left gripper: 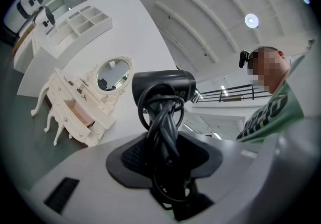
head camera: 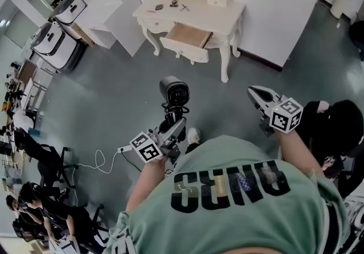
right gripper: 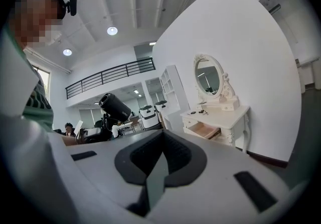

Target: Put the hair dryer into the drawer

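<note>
Left gripper view: clamping the hair dryer (left gripper: 163, 85) by its cord-wrapped handle in the left gripper (left gripper: 165, 140), barrel upward; holding the right gripper (right gripper: 156, 168) empty, jaws nearly together; facing the open drawer (head camera: 183, 49) of the dressing table (head camera: 224, 5), well apart. Probably risking loose cord loops (left gripper: 165, 112) snagging the drawer front, blocking closure.
</note>
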Available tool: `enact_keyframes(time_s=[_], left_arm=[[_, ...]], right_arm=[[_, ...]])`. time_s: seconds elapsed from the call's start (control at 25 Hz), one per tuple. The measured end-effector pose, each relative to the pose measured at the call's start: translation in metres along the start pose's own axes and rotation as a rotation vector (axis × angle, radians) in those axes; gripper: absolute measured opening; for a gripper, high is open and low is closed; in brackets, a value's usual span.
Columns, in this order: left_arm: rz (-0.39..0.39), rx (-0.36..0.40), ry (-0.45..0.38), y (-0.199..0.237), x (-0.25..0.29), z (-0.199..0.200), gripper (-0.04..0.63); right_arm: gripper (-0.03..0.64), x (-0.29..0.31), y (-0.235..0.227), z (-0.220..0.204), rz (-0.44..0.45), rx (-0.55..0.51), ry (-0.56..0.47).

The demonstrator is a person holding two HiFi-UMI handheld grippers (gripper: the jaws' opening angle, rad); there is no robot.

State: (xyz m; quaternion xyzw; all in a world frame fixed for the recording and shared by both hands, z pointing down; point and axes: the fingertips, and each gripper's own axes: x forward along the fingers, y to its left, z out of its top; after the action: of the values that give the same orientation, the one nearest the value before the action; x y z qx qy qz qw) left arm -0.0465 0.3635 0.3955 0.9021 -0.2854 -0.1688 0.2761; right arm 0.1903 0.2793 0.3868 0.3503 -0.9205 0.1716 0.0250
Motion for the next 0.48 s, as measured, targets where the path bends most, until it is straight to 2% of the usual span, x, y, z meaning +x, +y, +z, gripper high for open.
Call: enact_keyframes(time_s=[0.24, 0.48], left_arm=[[-0.059, -0.019, 0.011, 0.073, 0.023, 0.032, 0.176], [-0.163, 0.002, 0.072, 0.173, 0.065, 0.099, 0.176]], right_arm=[[-0.006, 0.056, -0.033, 0.001, -0.064, 0.012, 0.018], [-0.006, 0.155, -0.076, 0.032, -0.144, 0.016, 0.001]])
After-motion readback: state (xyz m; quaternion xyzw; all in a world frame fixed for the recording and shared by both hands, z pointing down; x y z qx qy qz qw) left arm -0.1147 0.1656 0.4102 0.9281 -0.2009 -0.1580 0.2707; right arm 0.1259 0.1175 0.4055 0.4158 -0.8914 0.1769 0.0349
